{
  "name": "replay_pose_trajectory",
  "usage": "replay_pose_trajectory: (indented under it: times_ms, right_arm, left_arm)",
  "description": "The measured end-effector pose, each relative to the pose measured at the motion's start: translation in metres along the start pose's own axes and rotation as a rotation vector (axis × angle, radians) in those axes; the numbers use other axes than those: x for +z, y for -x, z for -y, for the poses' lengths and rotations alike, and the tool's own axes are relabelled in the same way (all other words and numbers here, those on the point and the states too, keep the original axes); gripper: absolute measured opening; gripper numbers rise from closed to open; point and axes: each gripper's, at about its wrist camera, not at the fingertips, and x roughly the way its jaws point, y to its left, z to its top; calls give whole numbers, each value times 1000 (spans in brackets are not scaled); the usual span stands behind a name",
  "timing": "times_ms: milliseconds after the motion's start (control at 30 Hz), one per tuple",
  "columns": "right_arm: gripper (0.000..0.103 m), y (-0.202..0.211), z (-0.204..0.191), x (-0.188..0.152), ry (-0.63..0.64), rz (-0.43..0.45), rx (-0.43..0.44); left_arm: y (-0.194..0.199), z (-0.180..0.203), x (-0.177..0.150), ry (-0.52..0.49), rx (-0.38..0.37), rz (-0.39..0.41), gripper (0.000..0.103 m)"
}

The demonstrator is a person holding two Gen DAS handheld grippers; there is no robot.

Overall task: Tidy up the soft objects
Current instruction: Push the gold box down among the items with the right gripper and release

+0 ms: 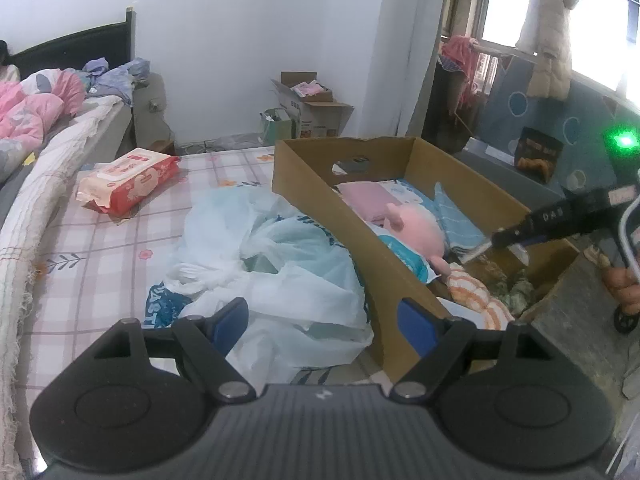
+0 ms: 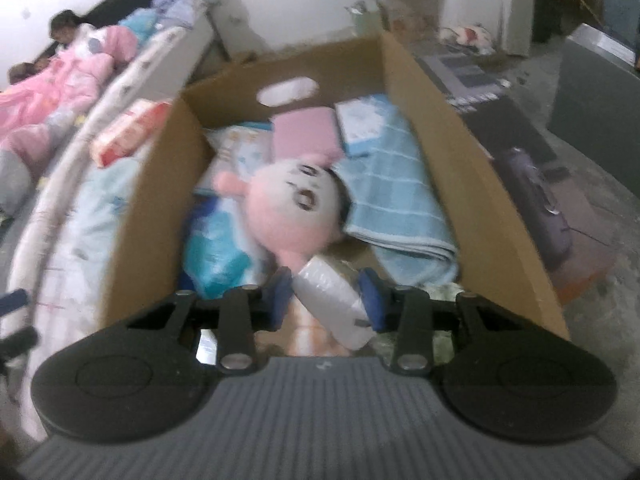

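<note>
An open cardboard box (image 1: 384, 264) (image 2: 472, 148) stands on the checked mattress. It holds a pink plush toy (image 1: 416, 236) (image 2: 292, 208), a folded blue towel (image 2: 396, 204) (image 1: 460, 224), a pink pack (image 2: 308, 132) and blue packets. My right gripper (image 2: 326, 288) is over the box's near end, shut on a white tissue pack (image 2: 336, 300); it shows from the side in the left wrist view (image 1: 508, 240). My left gripper (image 1: 320, 320) is open and empty above crumpled white and blue plastic bags (image 1: 272, 264) left of the box.
A red wipes pack (image 1: 128, 180) (image 2: 128, 128) lies on the mattress at the left. A bed with pink bedding (image 1: 28, 112) and a person runs along the left. Cardboard boxes (image 1: 308, 108) stand by the far wall. An orange striped cloth (image 1: 476, 296) lies at the box's near end.
</note>
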Motion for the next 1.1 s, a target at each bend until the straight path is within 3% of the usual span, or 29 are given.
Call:
replay_pose_trajectory:
  times_ms: [233, 500, 567, 767, 1100]
  right_arm:
    - [36, -7, -34, 6, 70, 29, 48]
    - [35, 13, -41, 13, 35, 47, 135]
    - [35, 12, -40, 12, 14, 24, 166]
    - [35, -13, -29, -1, -42, -70, 153]
    - [35, -8, -7, -10, -149, -168, 222]
  left_arm:
    - [4, 1, -2, 1, 17, 0, 83]
    - [2, -3, -3, 17, 20, -4, 83]
    - [1, -3, -4, 17, 15, -8, 83]
    - [2, -1, -5, 9, 14, -6, 83]
    - [0, -9, -4, 42, 13, -4, 83]
